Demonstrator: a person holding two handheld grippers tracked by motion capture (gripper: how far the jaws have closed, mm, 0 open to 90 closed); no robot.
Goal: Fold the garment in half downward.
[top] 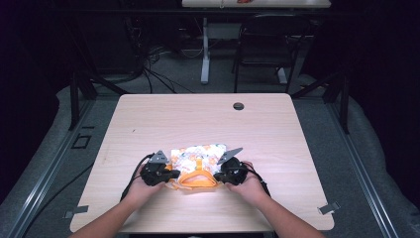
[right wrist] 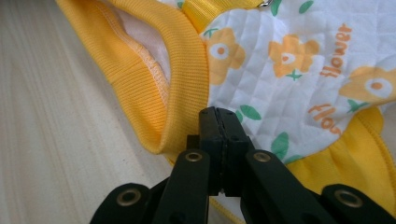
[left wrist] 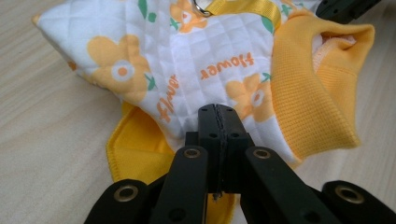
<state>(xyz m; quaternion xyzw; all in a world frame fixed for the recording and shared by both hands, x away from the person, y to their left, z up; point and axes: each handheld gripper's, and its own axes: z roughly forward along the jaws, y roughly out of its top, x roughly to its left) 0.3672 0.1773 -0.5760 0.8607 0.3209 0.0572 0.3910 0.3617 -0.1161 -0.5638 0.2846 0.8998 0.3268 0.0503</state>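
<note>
From above, the small quilted garment (top: pixel 197 166) lies near-centre on the table (top: pixel 148 119); it looks soft, light and floppy, so its ribbed orange edging is my hold; my left gripper (top: pixel 166 174) and right gripper (top: pixel 222 174) flank it, forearms low. Left gripper view: jaws clenched, seemingly pinching fabric (left wrist: pixel 187 70); right gripper view: likewise clenched at the orange rib (right wrist: pixel 182 79).
</note>
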